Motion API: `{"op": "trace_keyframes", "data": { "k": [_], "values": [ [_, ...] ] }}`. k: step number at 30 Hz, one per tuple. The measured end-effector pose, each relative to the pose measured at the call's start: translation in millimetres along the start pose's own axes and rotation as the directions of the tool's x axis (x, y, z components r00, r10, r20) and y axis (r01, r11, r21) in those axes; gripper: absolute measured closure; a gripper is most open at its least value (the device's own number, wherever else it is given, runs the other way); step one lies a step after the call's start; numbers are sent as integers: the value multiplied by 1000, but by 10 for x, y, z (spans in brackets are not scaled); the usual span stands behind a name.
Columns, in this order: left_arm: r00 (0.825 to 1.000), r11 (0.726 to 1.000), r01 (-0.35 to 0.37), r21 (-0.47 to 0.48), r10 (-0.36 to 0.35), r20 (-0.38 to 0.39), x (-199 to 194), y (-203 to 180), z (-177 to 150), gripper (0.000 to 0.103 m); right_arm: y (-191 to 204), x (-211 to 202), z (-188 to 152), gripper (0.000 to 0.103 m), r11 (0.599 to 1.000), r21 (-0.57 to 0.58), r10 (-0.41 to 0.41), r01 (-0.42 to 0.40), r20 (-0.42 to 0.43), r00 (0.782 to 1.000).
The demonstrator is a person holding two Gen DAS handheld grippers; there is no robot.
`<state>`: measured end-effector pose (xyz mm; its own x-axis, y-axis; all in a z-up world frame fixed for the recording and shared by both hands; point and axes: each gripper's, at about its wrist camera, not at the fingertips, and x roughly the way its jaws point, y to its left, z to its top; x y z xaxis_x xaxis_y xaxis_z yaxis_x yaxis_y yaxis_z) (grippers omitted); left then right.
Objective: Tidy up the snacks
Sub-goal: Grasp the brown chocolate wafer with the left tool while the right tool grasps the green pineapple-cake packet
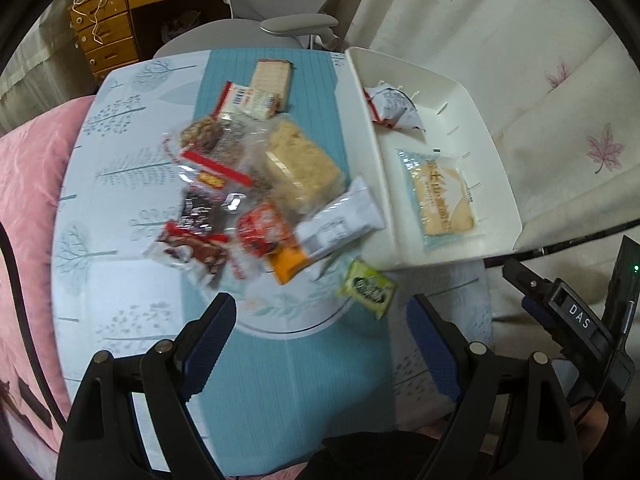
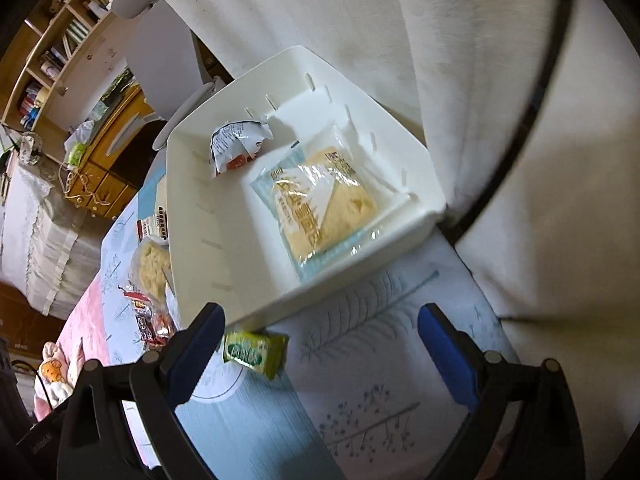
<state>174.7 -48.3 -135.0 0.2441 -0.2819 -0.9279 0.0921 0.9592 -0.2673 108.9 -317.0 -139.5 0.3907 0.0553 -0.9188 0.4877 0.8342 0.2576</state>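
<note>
A pile of wrapped snacks (image 1: pixel 248 188) lies on the tree-patterned tablecloth (image 1: pixel 120 200). To its right stands a white bin (image 1: pixel 492 152) that holds a blue-edged cracker pack (image 1: pixel 442 196) and a crumpled white-and-red packet (image 1: pixel 394 106). A small green packet (image 1: pixel 368 286) lies loose in front of the bin's near corner. My left gripper (image 1: pixel 322 330) hovers open above the cloth just short of the pile, nothing between its fingers. My right gripper (image 2: pixel 322 340) is open too, over the cloth before the bin (image 2: pixel 200 208); the green packet (image 2: pixel 256 352) lies beside its left finger (image 2: pixel 200 344).
A grey office chair (image 1: pixel 280 12) and a wooden desk with drawers (image 1: pixel 108 32) stand behind the table. Pink bedding (image 1: pixel 32 200) lies to the left, white leaf-patterned fabric (image 1: pixel 540 60) to the right. The right gripper's body (image 1: pixel 576 320) shows at the left view's lower right edge.
</note>
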Motion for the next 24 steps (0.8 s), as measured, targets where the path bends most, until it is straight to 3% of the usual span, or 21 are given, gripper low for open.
{"op": "trace_keyframes", "data": {
  "k": [8, 14, 24],
  "values": [
    [999, 999, 33, 29, -32, -35, -145, 579, -135, 17, 330, -166, -543, 5, 997, 57, -58, 55, 50, 997],
    [998, 994, 35, 106, -30, -52, -167, 922, -162, 17, 600, -231, -983, 5, 993, 88, -88, 81, 88, 992],
    [997, 976, 35, 215, -20, -71, -3, 1148, -27, 17, 976, -247, -1388, 5, 989, 45, -148, 143, 176, 973]
  ]
}}
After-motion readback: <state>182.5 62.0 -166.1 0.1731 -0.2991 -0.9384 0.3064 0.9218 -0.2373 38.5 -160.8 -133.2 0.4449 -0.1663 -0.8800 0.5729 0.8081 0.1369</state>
